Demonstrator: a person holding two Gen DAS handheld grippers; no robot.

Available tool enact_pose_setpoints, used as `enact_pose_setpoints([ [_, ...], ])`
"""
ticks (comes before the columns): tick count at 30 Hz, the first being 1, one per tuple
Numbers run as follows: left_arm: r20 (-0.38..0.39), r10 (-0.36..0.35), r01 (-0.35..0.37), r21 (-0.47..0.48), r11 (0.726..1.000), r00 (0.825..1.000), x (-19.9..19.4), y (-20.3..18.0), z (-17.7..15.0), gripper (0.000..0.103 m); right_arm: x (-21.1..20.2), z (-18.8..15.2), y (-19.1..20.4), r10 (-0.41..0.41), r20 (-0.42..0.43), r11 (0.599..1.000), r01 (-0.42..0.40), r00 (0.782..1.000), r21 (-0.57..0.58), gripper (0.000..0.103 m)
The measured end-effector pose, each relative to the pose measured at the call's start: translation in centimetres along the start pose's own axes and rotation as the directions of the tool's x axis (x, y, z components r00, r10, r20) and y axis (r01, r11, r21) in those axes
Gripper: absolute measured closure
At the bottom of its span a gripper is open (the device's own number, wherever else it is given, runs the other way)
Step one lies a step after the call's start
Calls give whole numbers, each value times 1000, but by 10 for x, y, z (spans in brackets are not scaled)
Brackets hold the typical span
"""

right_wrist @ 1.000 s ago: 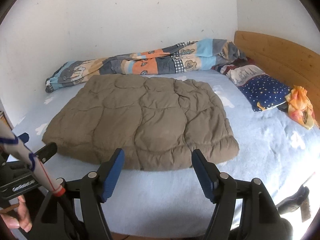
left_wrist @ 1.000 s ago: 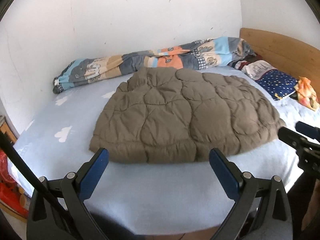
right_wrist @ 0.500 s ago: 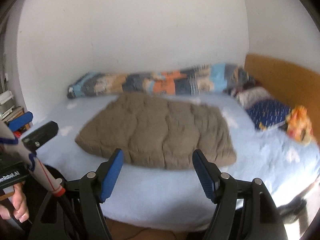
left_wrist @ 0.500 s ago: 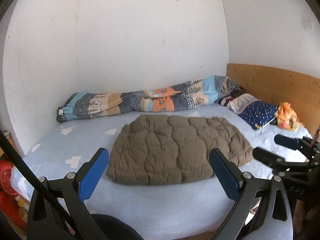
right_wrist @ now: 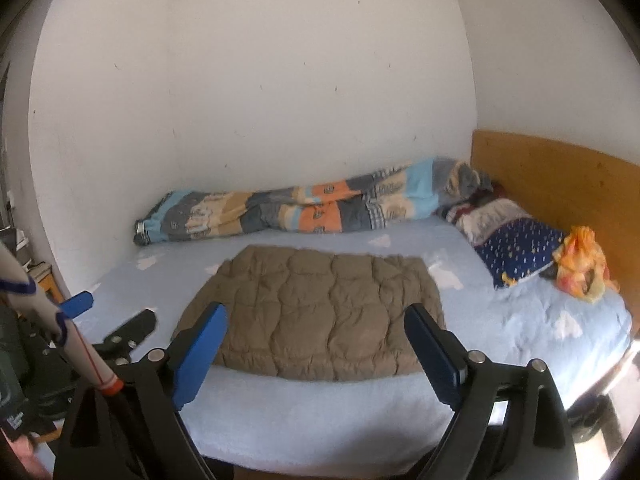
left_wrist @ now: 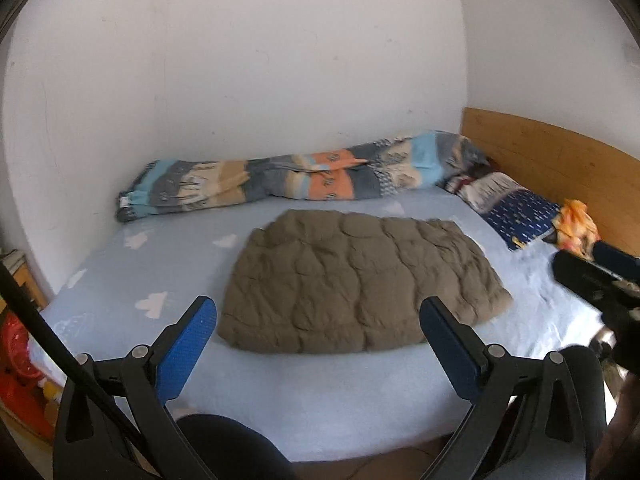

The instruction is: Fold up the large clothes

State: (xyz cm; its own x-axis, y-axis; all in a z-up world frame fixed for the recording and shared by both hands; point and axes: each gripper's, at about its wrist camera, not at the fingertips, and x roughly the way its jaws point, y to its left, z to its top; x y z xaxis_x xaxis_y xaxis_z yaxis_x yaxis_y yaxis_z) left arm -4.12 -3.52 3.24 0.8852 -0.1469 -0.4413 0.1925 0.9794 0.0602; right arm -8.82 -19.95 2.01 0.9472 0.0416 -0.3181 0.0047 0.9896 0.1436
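A folded brown quilted coat (left_wrist: pixel 356 284) (right_wrist: pixel 316 312) lies flat in the middle of the light blue bed (left_wrist: pixel 304 400) (right_wrist: pixel 320 420). My left gripper (left_wrist: pixel 316 320) is held back from the bed's near edge, above it, open with nothing between its blue pads. My right gripper (right_wrist: pixel 316 324) is also back from the near edge; its jaws are opening and hold nothing. The right gripper's fingertips (left_wrist: pixel 592 272) show at the right edge of the left wrist view, and the left gripper's fingertips (right_wrist: pixel 120 324) at the left of the right wrist view.
A rolled patterned duvet (left_wrist: pixel 288 180) (right_wrist: pixel 304 208) lies along the far wall. Pillows (left_wrist: pixel 516 212) (right_wrist: pixel 516 248) and an orange bag (left_wrist: pixel 576 228) (right_wrist: pixel 580 264) sit by the wooden headboard (left_wrist: pixel 552 164) (right_wrist: pixel 560 184). Red items (left_wrist: pixel 20 368) stand left of the bed.
Both grippers have risen and drawn back from the bed, so the coat looks smaller and farther. The right gripper's jaws stand wider than before.
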Motion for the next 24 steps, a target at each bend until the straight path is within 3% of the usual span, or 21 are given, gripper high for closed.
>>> enact_pose_setpoints([
  [6, 21, 70, -69, -14, 997, 997, -6, -1, 1, 2, 9, -8, -2, -31, -58, 999, 33, 998, 21, 10],
  [8, -20, 128, -128, -37, 991, 992, -4, 4, 1, 2, 8, -8, -5, -34, -54, 999, 36, 998, 34, 10],
  [14, -143, 180, -190, -54, 980, 973, 15, 17, -7, 2, 12, -10, -3, -29, -87, 999, 31, 996, 20, 8],
  [24, -175, 200, -207, -22, 978, 964, 26, 20, -12, 2, 26, -17, 7, -10, -136, 1000, 7, 991, -20, 8],
])
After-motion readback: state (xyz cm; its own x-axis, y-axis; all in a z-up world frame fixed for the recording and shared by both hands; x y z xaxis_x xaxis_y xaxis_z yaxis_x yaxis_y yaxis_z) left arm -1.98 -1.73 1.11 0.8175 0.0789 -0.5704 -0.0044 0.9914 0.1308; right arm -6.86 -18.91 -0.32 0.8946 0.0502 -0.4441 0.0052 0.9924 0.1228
